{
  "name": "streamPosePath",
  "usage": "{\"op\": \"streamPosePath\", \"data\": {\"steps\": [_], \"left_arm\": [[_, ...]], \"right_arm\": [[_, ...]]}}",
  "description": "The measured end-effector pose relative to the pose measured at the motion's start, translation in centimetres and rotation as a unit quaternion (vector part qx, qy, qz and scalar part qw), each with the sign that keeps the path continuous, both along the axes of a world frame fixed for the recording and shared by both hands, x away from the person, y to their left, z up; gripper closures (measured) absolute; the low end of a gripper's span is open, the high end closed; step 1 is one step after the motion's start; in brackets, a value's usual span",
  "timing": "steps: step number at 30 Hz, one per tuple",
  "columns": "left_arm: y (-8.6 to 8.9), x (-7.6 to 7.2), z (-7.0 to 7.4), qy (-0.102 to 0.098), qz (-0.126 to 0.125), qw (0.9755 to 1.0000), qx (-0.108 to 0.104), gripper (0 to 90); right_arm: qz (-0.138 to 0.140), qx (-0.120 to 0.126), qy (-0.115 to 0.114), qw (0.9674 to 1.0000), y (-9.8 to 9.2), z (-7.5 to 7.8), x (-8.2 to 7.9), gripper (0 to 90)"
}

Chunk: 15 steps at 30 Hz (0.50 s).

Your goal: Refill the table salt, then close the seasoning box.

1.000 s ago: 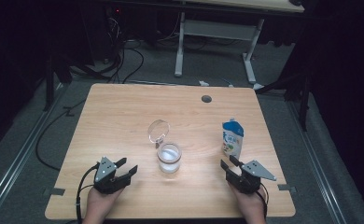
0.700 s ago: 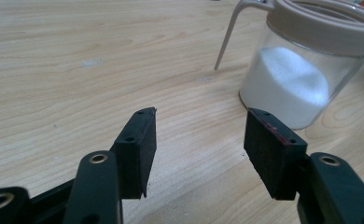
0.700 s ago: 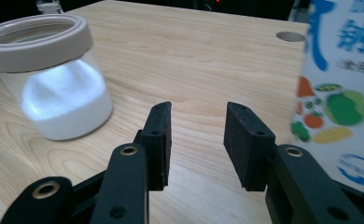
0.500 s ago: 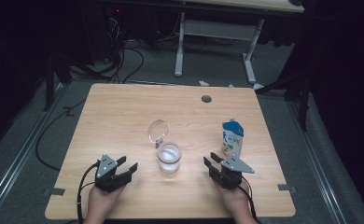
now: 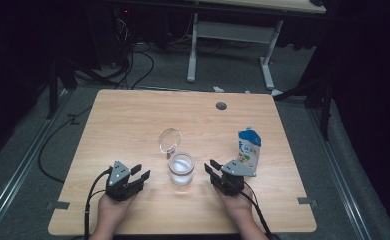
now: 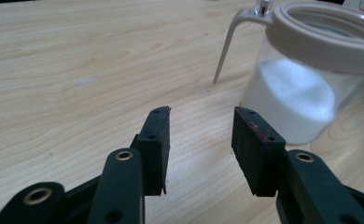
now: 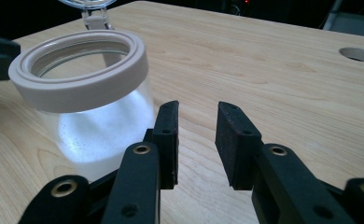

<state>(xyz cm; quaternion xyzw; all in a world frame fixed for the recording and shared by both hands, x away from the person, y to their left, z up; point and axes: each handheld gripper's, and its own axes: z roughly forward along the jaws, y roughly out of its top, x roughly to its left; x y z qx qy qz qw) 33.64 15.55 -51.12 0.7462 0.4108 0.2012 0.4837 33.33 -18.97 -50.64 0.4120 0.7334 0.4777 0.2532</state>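
In the high view, a glass jar (image 5: pixel 181 169) partly filled with white powder stands at the lower middle of the frame on the wooden table (image 5: pixel 133 120), its hinged clear lid (image 5: pixel 170 140) flipped open and tilted up just behind it. The left gripper (image 5: pixel 139 176) sits at the lower left of the jar, near it but apart; its jaws have just been closing, yet a gap remains and only bare wood lies between them. In the left gripper view the jar (image 6: pixel 306 84) fills the upper right, just beyond the right jaw, not touched. The right gripper (image 5: pixel 211 169) is at the lower right of the jar, its jaws also just closing, parted with nothing between them; in the right gripper view the jar (image 7: pixel 87 93) stands at the left, just beside the left jaw. A white and blue spouted pouch (image 5: pixel 249 147) stands upright to the right, close behind the right gripper. A round cable hole (image 5: pixel 221 106) sits near the table's far edge.
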Motion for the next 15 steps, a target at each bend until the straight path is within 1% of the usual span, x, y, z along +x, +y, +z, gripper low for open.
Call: {"op": "streamPosePath", "data": {"steps": [1,3,5,7,8,10,11,13,15], "left_arm": [[0.0,0.1,0.0,0.001,0.004,1.0,-0.001,59.1],[-0.1,0.3,0.1,0.002,0.011,0.9999,-0.005,60.8],[-0.2,0.3,0.4,-0.004,0.017,0.9998,-0.003,62.5],[-0.4,0.4,0.7,-0.01,0.023,0.9997,-0.005,65.2],[-0.4,0.5,0.8,-0.012,0.026,0.9996,-0.007,66.2],[-0.5,0.6,1.1,-0.014,0.028,0.9995,-0.01,69.7],[-0.5,0.7,1.2,-0.014,0.03,0.9993,-0.015,71.4],[-0.5,1.0,1.3,-0.011,0.033,0.9992,-0.02,75.8],[-0.6,1.3,1.5,-0.012,0.035,0.9991,-0.02,80.0]], "right_arm": [[0.004,-0.004,0.001,1.0,0.3,-0.1,0.0,71.1],[0.009,-0.004,0.002,0.9999,0.5,-0.2,-0.1,71.6],[0.016,-0.006,0.006,0.9998,0.7,-0.3,-0.2,73.3],[0.019,0.0,0.012,0.9998,0.7,-0.4,-0.3,74.4],[0.021,0.002,0.015,0.9997,0.7,-0.5,-0.4,75.9],[0.022,-0.003,0.013,0.9997,0.7,-0.5,-0.5,78.6],[0.023,-0.002,0.014,0.9996,0.7,-0.5,-0.6,79.7],[0.025,-0.003,0.014,0.9996,0.7,-0.6,-0.8,83.5],[0.029,-0.005,0.014,0.9995,0.7,-0.7,-0.9,89.0]]}}
